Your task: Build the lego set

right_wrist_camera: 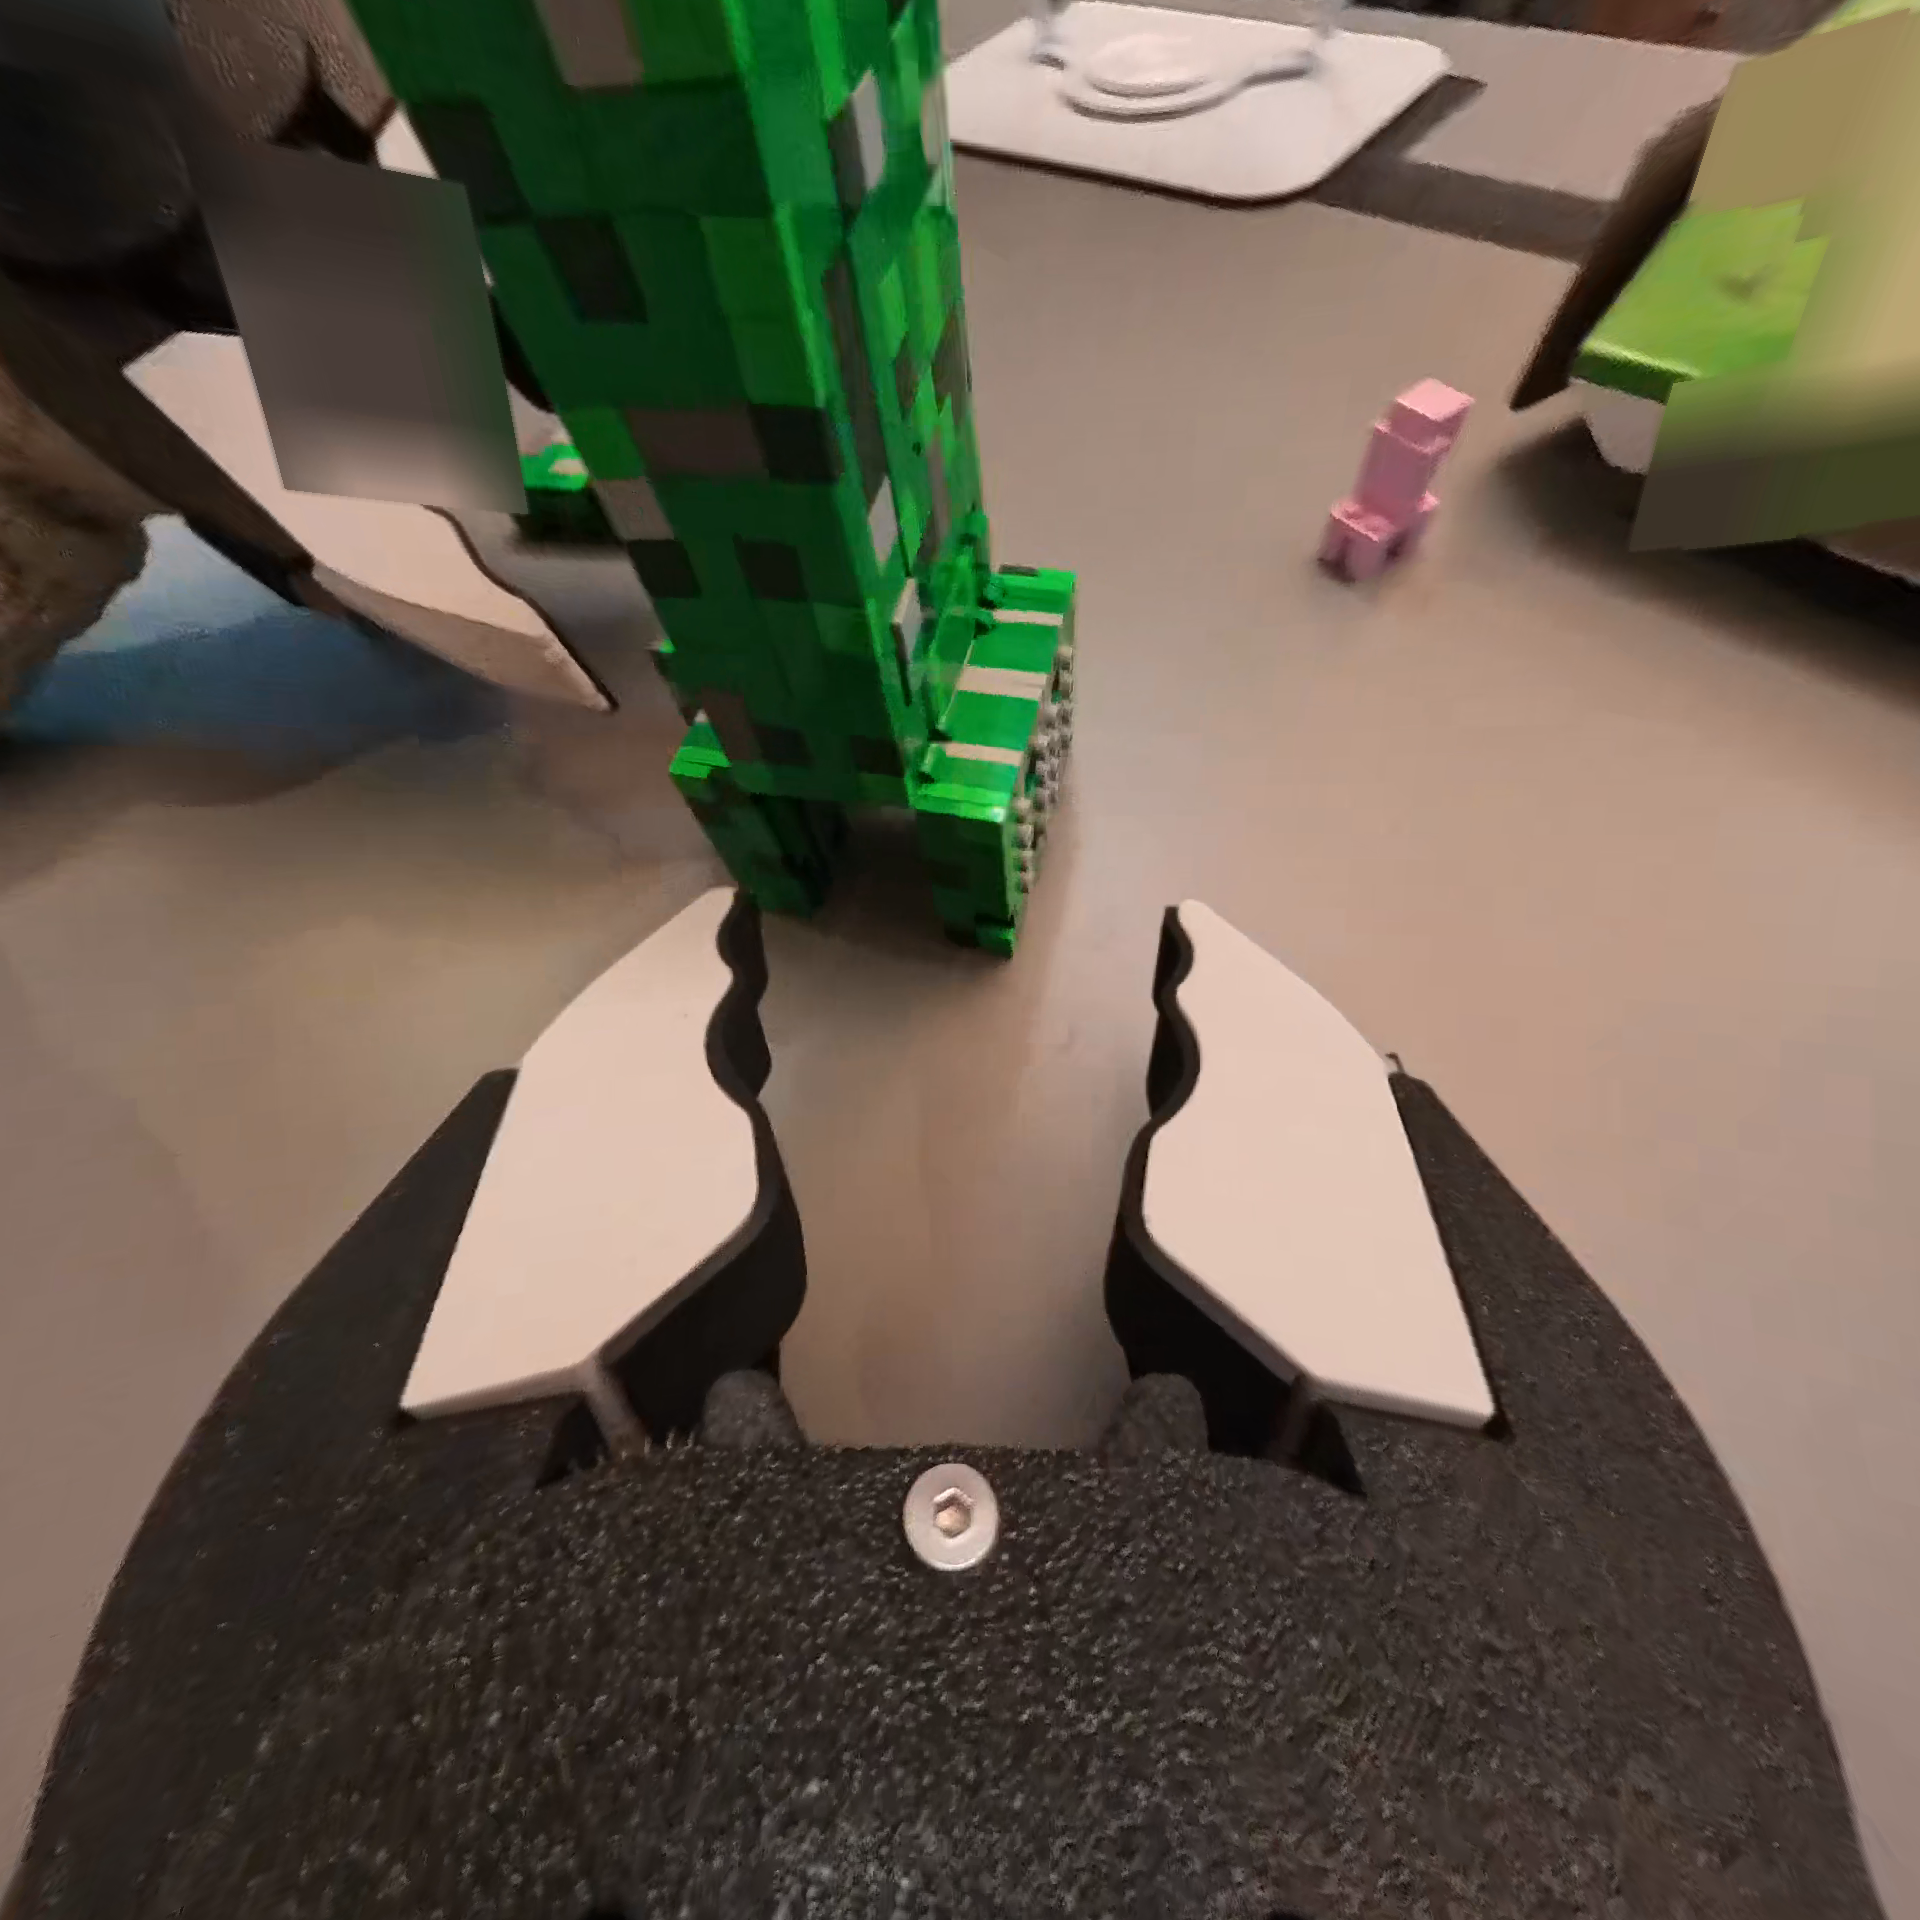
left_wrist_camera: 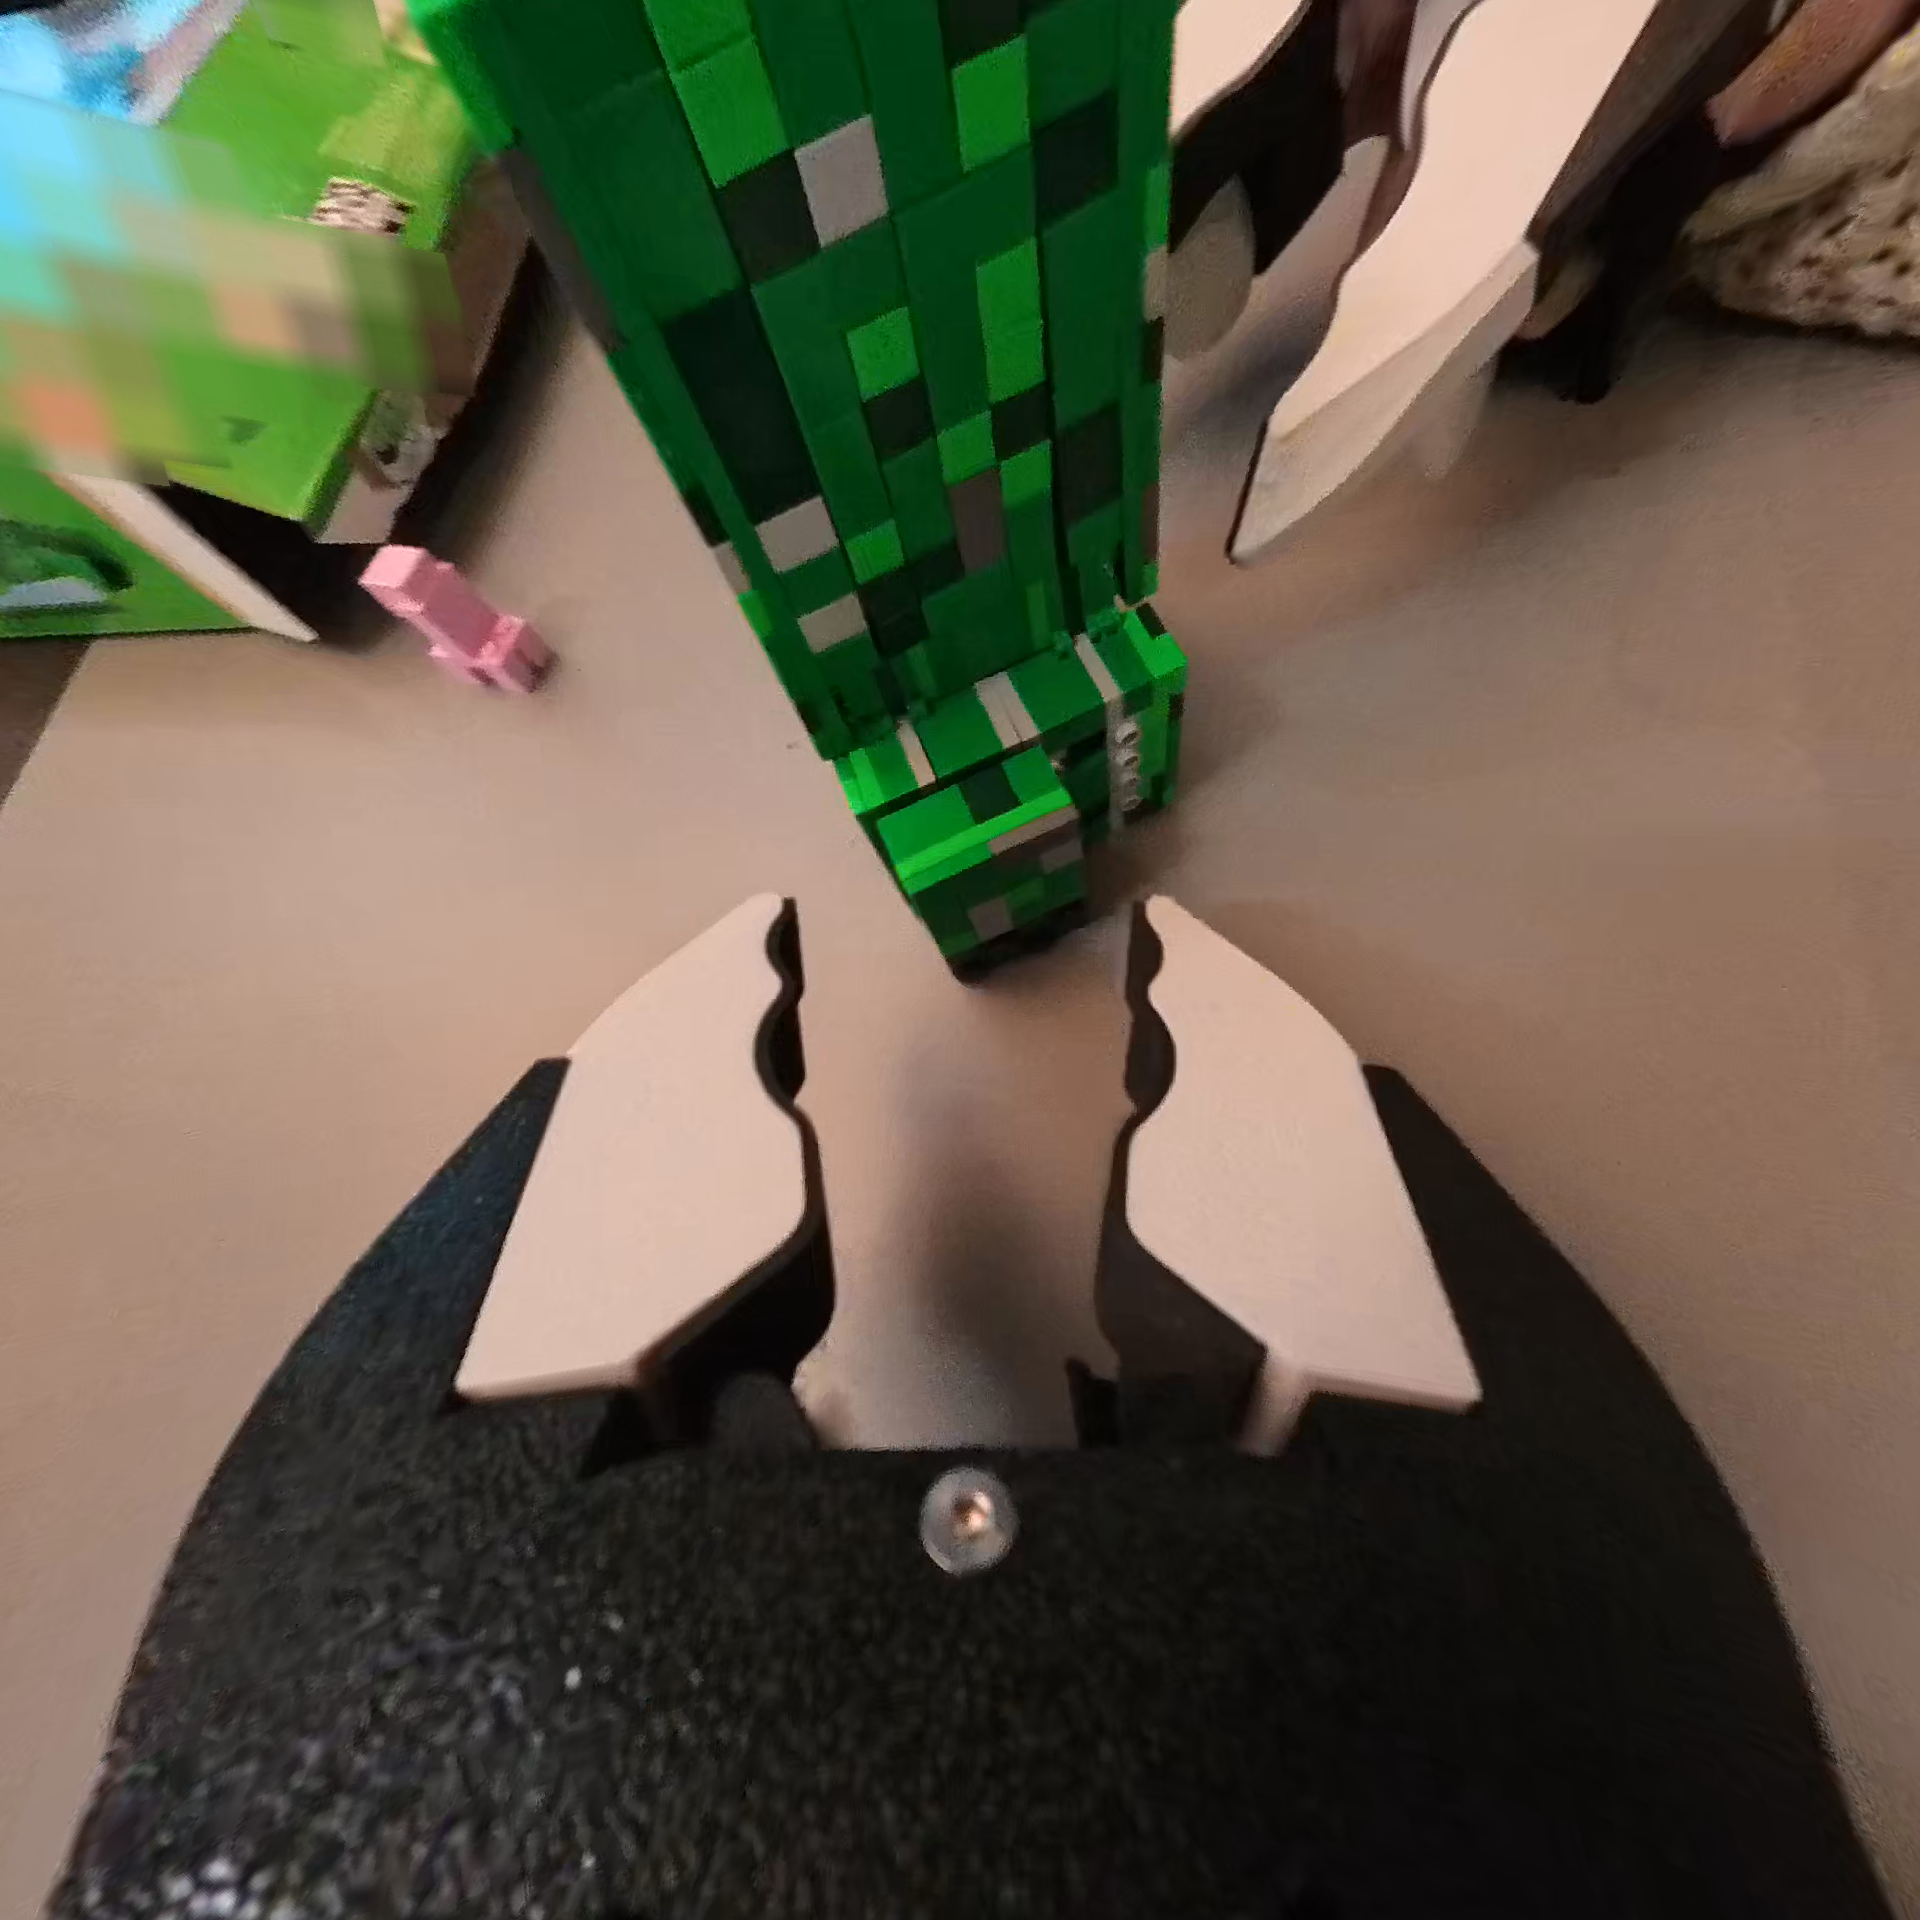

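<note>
A tall green lego figure (left_wrist_camera: 894,364) made of green, dark and grey tiles stands upright on the table, its block feet (left_wrist_camera: 987,862) just beyond my left gripper (left_wrist_camera: 964,914). That gripper is open and empty. The figure also shows in the right wrist view (right_wrist_camera: 727,364), with its feet (right_wrist_camera: 966,831) just past my right gripper (right_wrist_camera: 961,914), which is open and empty. A small pink lego pig (left_wrist_camera: 457,623) stands on the table to the left; it also shows in the right wrist view (right_wrist_camera: 1392,478). Each gripper appears in the other's view, at the top right (left_wrist_camera: 1382,343) and at the left (right_wrist_camera: 447,582).
A green set box (left_wrist_camera: 208,395) lies at the left; it also shows at the right edge of the right wrist view (right_wrist_camera: 1766,312). A white mat with a clear glass object (right_wrist_camera: 1195,94) lies at the back. The beige table (left_wrist_camera: 1558,831) runs around the figure. Left tips and right tips are each some 15 cm from the small pink lego pig (left_wrist_camera: 457,623). Look for it in the right wrist view (right_wrist_camera: 1370,476) too.
</note>
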{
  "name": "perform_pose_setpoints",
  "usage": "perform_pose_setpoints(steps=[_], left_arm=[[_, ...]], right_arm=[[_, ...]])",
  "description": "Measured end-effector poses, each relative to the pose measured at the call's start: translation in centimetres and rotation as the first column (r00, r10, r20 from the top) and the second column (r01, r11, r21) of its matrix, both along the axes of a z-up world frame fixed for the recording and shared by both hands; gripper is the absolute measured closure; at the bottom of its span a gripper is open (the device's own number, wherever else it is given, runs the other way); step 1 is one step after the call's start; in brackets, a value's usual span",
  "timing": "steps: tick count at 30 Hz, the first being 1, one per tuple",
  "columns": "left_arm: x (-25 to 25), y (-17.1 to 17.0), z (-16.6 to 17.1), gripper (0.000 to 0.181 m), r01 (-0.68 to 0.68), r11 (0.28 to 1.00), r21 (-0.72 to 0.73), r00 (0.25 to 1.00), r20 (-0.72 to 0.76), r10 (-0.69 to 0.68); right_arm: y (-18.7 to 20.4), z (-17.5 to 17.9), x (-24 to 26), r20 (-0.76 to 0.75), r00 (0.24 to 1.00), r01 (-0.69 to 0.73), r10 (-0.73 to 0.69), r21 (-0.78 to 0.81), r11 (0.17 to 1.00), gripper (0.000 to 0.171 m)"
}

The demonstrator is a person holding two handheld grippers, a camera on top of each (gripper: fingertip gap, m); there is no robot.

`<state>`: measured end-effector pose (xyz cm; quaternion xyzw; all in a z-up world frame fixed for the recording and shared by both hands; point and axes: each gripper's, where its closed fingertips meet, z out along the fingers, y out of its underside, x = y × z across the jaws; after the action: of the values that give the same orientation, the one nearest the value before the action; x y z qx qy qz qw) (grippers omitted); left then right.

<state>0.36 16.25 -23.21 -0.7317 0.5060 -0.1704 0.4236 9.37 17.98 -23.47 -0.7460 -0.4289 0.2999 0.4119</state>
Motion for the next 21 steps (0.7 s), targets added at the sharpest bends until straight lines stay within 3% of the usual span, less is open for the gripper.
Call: perform_pose_setpoints(steps=[3,8,15,21], left_arm=[[0.5,-0.1,-0.3,0.118,0.1,0.994,-0.054,0.994,0.045,-0.097],[0.8,0.2,-1.2,0.119,0.177,0.975,-0.137,0.982,0.089,-0.166],[1.6,0.7,-1.9,0.123,0.238,0.954,-0.182,0.971,0.051,-0.233],[2.0,0.6,-2.0,0.13,0.278,0.935,-0.219,0.961,0.067,-0.27]], right_arm=[[-1.6,0.4,-0.3,-0.024,0.997,0.069,-0.069,0.015,0.997,0.108],[-5.1,-0.7,-2.1,0.024,1.0,0.018,-0.016,-0.052,0.999,0.113],[-4.0,-2.4,-2.8,0.157,0.985,0.086,-0.076,-0.057,0.995,0.116],[-2.9,-2.3,-3.3,0.17,0.98,0.114,-0.109,-0.023,0.993,0.127]])
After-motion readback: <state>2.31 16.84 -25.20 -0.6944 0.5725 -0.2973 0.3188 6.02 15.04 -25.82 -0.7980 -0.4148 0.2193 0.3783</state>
